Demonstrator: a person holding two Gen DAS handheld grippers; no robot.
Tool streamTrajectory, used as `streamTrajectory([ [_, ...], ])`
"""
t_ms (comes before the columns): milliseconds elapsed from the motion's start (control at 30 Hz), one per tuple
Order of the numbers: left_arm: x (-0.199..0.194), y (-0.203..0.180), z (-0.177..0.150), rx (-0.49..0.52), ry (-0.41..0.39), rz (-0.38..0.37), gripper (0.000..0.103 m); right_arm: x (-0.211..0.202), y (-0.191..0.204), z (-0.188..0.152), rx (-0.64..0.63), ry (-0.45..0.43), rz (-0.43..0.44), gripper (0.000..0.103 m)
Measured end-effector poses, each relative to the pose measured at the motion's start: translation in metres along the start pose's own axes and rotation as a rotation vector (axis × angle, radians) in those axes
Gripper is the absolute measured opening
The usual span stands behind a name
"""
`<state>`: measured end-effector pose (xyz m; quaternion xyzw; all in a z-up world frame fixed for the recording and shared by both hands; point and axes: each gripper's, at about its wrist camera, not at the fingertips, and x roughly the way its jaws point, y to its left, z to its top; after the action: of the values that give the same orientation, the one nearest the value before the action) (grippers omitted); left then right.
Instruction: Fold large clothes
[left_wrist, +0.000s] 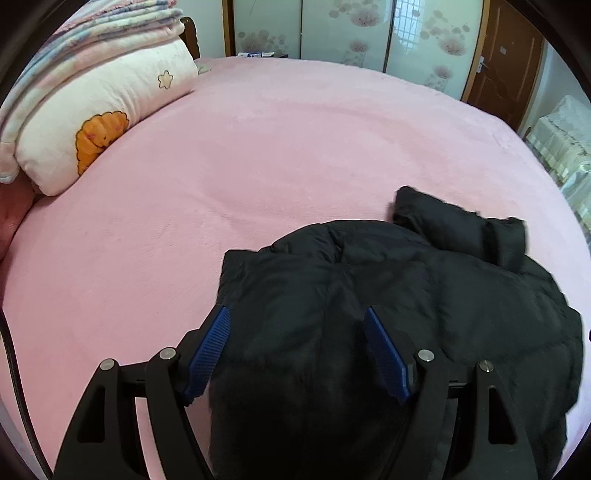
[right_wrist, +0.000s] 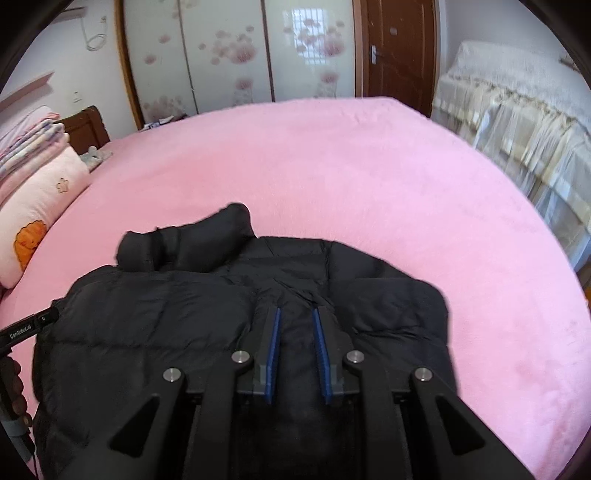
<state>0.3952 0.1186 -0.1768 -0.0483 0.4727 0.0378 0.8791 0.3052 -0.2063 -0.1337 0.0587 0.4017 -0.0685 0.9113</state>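
A black puffer jacket (left_wrist: 388, 295) lies bunched on the pink bed (left_wrist: 258, 166), with one sleeve (left_wrist: 458, 229) folded across its top. My left gripper (left_wrist: 297, 317) is wide open just above the jacket's left part, holding nothing. In the right wrist view the jacket (right_wrist: 166, 314) fills the near bed (right_wrist: 369, 184), its sleeve (right_wrist: 184, 243) lying on the upper left. My right gripper (right_wrist: 295, 314) hangs over the jacket's middle with its blue pads a narrow gap apart; no cloth shows between them. The left gripper's tip (right_wrist: 29, 325) shows at the left edge.
A cream quilt with an orange cartoon (left_wrist: 103, 125) and folded blankets (left_wrist: 92, 26) lie at the bed's left end. Sliding wardrobe doors (right_wrist: 240, 55) and a brown door (right_wrist: 399, 48) stand behind. A covered piece of furniture (right_wrist: 517, 110) is on the right.
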Motion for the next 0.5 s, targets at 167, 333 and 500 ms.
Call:
streamTrajectory([
  [167, -0.058, -0.001, -0.017, 0.036, -0.039, -0.038, 0.075, -0.053, -0.007, -0.007, 0.025, -0.029, 0.045, 0.018],
  [333, -0.122, -0.009, -0.038, 0.087, -0.097, -0.067, 0.081, -0.102, -0.014, -0.023, 0.034, -0.063, 0.064, 0.018],
  [500, -0.175, -0.016, -0.057, 0.123, -0.143, -0.087, 0.081, -0.148, -0.019, -0.041, 0.034, -0.101, 0.077, 0.018],
])
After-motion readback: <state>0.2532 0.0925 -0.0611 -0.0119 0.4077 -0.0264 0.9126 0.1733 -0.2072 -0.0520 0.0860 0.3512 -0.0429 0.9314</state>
